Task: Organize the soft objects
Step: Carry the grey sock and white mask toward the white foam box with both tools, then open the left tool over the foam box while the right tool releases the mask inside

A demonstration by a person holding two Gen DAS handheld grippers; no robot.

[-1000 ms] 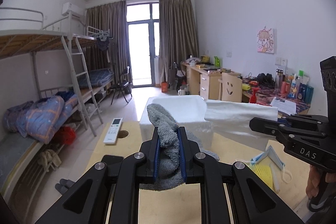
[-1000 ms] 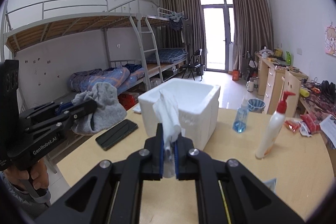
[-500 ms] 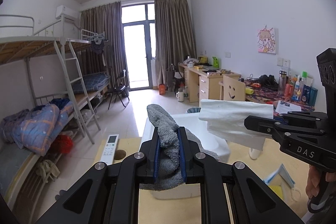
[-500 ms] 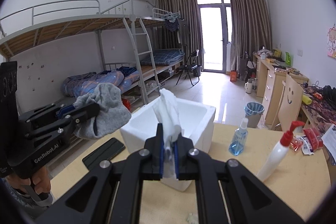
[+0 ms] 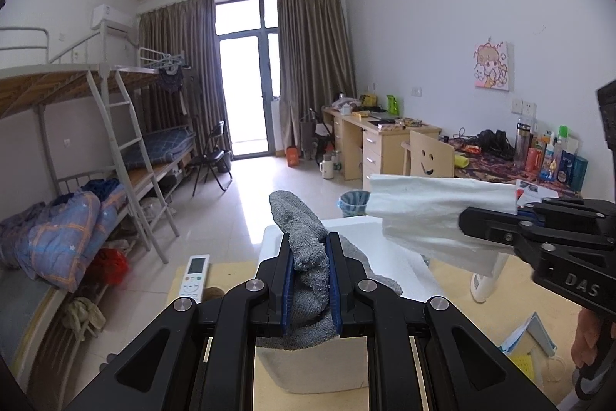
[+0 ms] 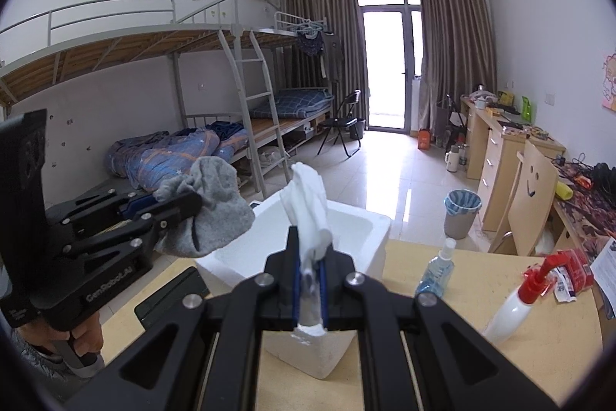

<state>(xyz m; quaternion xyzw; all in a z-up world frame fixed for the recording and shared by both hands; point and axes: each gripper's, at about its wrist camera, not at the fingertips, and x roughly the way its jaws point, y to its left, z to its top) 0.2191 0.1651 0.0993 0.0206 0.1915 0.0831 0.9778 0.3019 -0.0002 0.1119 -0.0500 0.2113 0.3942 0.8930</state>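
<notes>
My left gripper [image 5: 310,280] is shut on a grey knitted cloth [image 5: 304,249], which bulges above the pads and hangs below them. In the right wrist view that grey cloth [image 6: 215,214] dangles at the left, just over the near corner of a white foam box [image 6: 358,234]. My right gripper [image 6: 309,289] is shut on a white cloth [image 6: 308,203] that stands up from the pads. Seen from the left wrist, the white cloth [image 5: 427,214] hangs above the foam box [image 5: 389,249], held from the right.
On the wooden table [image 6: 539,353] stand a white pump bottle with red top [image 6: 516,307] and a blue spray bottle [image 6: 437,266]. A black phone [image 6: 169,297] and a white remote [image 5: 194,274] lie left of the box. Face masks [image 5: 531,334] lie at right.
Both grippers have moved forward and a little up with their cloths; the foam box now sits nearer and lower, directly under the two cloths. Neither grip changed.
</notes>
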